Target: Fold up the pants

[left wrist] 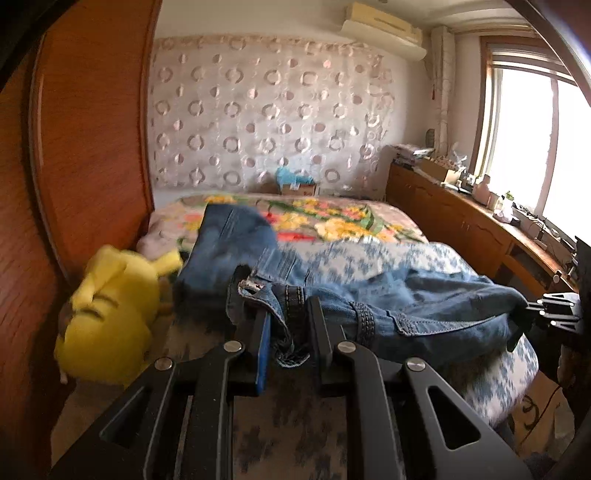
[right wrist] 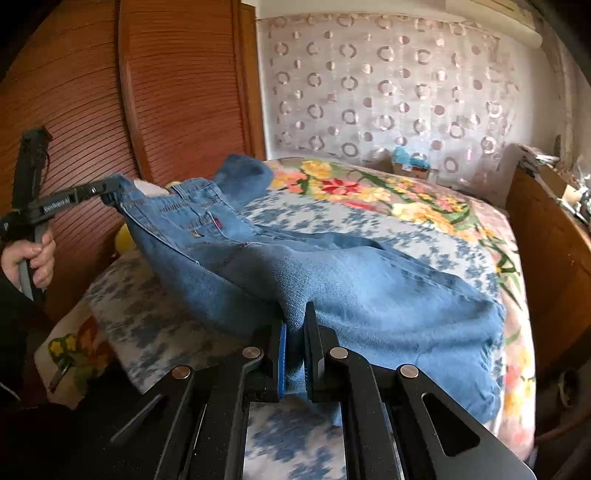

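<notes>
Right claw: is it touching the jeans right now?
Touching. The right wrist view shows the right claw with a fold of the jeans pinched between its two fingers, no gap visible.

Blue denim pants (right wrist: 332, 280), floral blanket (right wrist: 424, 199)

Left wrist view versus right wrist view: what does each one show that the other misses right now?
Only the left wrist view shows the window, the air conditioner and the whole yellow plush toy. Only the right wrist view shows the red tag on the jeans and the person's hand on the left gripper. Both show the jeans held over the bed, pinched by the left gripper and the right gripper.
</notes>
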### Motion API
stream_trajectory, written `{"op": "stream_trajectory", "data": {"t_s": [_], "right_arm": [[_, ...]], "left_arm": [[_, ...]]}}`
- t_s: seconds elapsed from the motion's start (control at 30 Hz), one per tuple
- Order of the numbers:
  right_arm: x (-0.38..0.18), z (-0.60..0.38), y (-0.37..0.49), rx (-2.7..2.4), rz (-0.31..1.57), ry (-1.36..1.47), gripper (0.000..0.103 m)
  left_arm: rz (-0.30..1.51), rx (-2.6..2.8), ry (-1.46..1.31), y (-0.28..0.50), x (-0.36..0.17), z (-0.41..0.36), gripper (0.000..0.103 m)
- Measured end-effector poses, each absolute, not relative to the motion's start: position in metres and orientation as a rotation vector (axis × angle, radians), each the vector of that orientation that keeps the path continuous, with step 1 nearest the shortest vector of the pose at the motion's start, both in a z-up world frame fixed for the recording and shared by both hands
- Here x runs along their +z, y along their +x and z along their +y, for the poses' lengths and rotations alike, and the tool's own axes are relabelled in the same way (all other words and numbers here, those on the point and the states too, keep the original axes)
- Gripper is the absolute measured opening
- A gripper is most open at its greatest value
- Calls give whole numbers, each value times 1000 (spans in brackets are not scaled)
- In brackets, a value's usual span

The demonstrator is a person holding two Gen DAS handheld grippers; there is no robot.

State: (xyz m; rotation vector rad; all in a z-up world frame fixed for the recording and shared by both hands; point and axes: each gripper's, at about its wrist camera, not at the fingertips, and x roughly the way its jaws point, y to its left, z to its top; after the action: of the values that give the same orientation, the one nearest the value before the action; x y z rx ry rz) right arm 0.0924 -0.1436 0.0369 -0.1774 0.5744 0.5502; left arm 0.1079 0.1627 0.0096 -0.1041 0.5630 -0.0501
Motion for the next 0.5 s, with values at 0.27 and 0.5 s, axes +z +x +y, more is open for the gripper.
{"op": "stream_trajectory", "data": {"t_s": [0.27,0.5], "right_arm": [[24,-159,111,579,664,-126,9],[38,-151,119,567,688,-123,28]], "left_arm": [[721,-28,-93,93,-48,161,20],[724,-30,-82,92,-44,162,46]]}}
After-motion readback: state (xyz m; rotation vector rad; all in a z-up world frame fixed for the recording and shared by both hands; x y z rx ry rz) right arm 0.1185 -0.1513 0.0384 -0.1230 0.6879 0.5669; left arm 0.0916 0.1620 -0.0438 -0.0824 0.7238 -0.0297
